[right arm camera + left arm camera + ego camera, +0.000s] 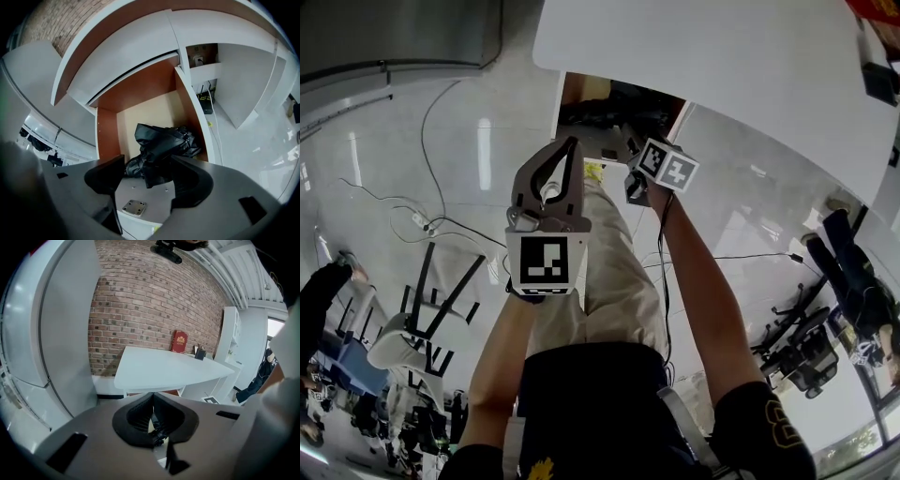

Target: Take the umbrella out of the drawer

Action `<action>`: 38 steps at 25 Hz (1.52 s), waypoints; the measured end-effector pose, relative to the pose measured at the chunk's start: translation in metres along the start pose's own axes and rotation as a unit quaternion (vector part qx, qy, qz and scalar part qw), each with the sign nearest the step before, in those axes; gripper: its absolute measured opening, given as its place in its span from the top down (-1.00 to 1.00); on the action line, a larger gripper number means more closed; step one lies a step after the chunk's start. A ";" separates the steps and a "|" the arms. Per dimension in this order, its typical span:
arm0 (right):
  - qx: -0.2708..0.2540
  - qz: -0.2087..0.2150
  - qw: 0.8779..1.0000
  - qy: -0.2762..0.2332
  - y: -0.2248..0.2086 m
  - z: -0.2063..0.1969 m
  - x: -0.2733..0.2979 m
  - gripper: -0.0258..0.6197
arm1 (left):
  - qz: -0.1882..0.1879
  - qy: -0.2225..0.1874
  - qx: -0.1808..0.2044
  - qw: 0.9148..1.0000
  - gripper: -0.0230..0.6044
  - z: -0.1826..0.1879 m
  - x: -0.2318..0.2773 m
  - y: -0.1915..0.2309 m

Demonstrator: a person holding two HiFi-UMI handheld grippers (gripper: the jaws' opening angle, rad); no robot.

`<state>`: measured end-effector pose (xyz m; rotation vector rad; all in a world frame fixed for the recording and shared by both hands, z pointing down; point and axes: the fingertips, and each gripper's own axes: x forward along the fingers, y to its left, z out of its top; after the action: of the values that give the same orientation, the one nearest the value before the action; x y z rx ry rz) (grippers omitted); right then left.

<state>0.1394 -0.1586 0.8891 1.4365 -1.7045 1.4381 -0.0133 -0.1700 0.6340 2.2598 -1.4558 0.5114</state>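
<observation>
Umbrella (pixel 164 140): black, folded, cloth crumpled. It is seen lying in the open drawer (pixel 107 136), just beyond the right gripper (pixel 147 176) and in line with the gap between its fingers (pixel 105 176). A loose flap of the cloth is seen between the fingertips; neither finger is pressed on it.

Right fingers are held well apart and pointed steeply down into the drawer.

Drawer: brown walls, pale floor. It is set under the white counter (pixel 722 66), ahead of the right fingers. The umbrella is lodged toward the back, nearer the wall on the right-finger side.

Left gripper (pixel 152 401): fingers closed together at the tips, nothing held between them. In the head view it is carried beside the right gripper and short of the drawer, well apart from the umbrella.

Beyond the left fingers the counter top is seen, with a red book (pixel 180 341) propped at its far edge against a brick wall (pixel 150 301).

A socket (pixel 199 60) is noted in the recess past the drawer, on the right-finger side.
</observation>
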 end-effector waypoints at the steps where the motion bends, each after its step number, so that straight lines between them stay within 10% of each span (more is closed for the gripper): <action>1: 0.002 0.002 1.000 0.000 0.001 0.001 -0.001 -0.11 | 0.003 -0.001 -0.001 1.000 0.87 0.001 -0.001 0.000; 19: 0.039 -0.029 0.999 -0.017 -0.001 0.030 -0.003 -0.24 | 0.039 -0.004 -0.065 0.997 0.87 0.019 -0.014 0.005; 28: 0.065 -0.126 0.989 -0.041 -0.011 0.032 0.010 -0.47 | 0.051 0.005 -0.075 0.996 0.87 0.016 -0.021 0.006; 38: 0.081 -0.078 0.994 -0.008 -0.009 0.032 0.022 -0.61 | 0.051 0.012 -0.076 0.996 0.87 0.018 -0.024 0.006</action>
<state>0.1488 -0.1955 0.9009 1.6330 -1.4774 1.5092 -0.0264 -0.1634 0.6073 2.0651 -1.5498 0.4406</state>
